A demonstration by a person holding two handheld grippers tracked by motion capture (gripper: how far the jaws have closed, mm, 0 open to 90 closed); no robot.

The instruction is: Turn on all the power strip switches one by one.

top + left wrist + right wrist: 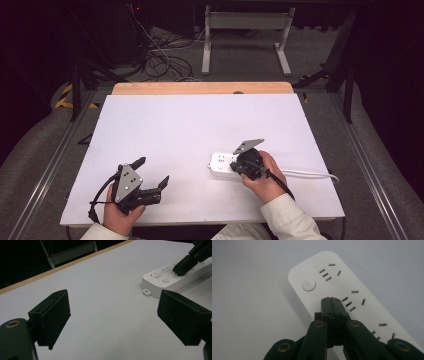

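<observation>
A white power strip [221,162] lies on the white board [200,130], right of centre near the front. Its round button [308,285] sits at the end away from the cord. My right gripper [244,165] is shut, its joined tips [330,300] over the strip's top face [329,270] beside a socket group, with nothing between the jaws. Touch or a small gap, I cannot tell. My left gripper [152,171] rests at the front left, wide open and empty. In the left gripper view, the strip [162,280] and the right gripper's tip [183,266] lie beyond my left gripper [112,315].
The strip's white cord [310,174] runs right to the board's edge. The table's wooden far edge [200,88] shows behind the board. On the floor beyond are a white desk frame [245,30] and loose cables [160,57].
</observation>
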